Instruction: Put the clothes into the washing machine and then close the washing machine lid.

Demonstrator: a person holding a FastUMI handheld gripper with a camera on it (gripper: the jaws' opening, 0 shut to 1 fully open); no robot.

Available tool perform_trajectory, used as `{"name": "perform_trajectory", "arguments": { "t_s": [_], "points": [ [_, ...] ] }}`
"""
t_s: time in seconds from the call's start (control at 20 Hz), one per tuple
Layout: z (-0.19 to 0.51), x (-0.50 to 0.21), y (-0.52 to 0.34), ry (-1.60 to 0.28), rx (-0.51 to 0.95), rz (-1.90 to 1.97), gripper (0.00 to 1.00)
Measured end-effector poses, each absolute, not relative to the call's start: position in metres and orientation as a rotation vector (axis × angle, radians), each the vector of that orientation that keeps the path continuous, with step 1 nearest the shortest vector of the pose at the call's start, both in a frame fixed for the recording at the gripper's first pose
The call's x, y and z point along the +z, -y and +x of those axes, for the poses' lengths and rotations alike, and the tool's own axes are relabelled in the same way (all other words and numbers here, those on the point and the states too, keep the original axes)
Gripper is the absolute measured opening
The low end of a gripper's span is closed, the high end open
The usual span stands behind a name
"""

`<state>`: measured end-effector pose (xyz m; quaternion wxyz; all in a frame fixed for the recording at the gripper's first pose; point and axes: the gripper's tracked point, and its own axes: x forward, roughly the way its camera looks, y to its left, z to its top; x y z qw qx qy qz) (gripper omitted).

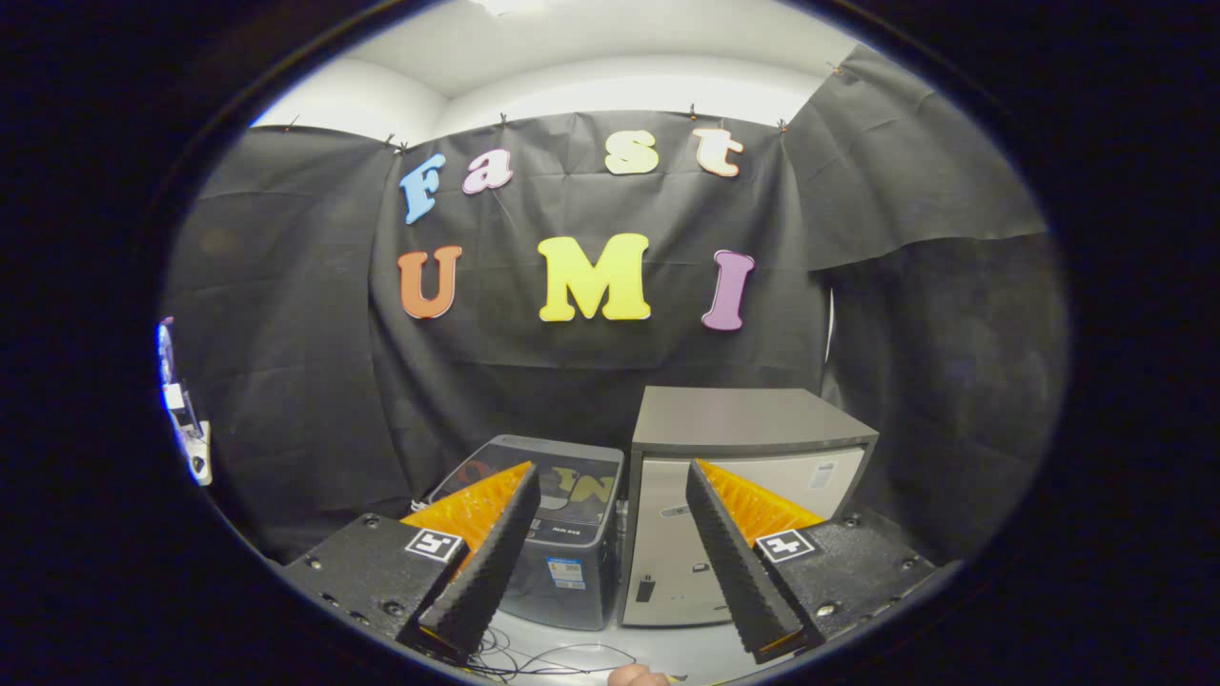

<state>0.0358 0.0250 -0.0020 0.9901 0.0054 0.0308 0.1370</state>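
A small dark grey top-loading washing machine (558, 562) stands on the pale floor, some way beyond my fingers. Its glossy dark lid (548, 481) lies flat on top and mirrors the wall. My gripper (610, 474) is open, held in the air well short of the machine. Nothing is between its fingers (486, 562), and the gap between them frames the machine's right edge and the cabinet beside it.
A grey box-shaped cabinet (743, 448) with a pale front door stands right next to the washing machine, taller than it. Thin cables (543, 657) trail over the floor in front. A fingertip (637, 676) shows just below the fingers. A white device (186, 429) hangs far left.
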Motion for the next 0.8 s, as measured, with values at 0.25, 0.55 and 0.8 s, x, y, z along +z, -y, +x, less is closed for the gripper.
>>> {"name": "perform_trajectory", "arguments": {
  "t_s": [0.25, 0.55, 0.8],
  "points": [
    [0.0361, -0.0028, -0.0246, -0.066, 0.270, 0.014, 0.97],
    [0.0383, -0.0046, -0.0300, -0.071, 0.273, 0.013, 0.97],
    [0.0389, -0.0061, -0.0314, -0.074, 0.274, 0.012, 0.97]
  ]
}}
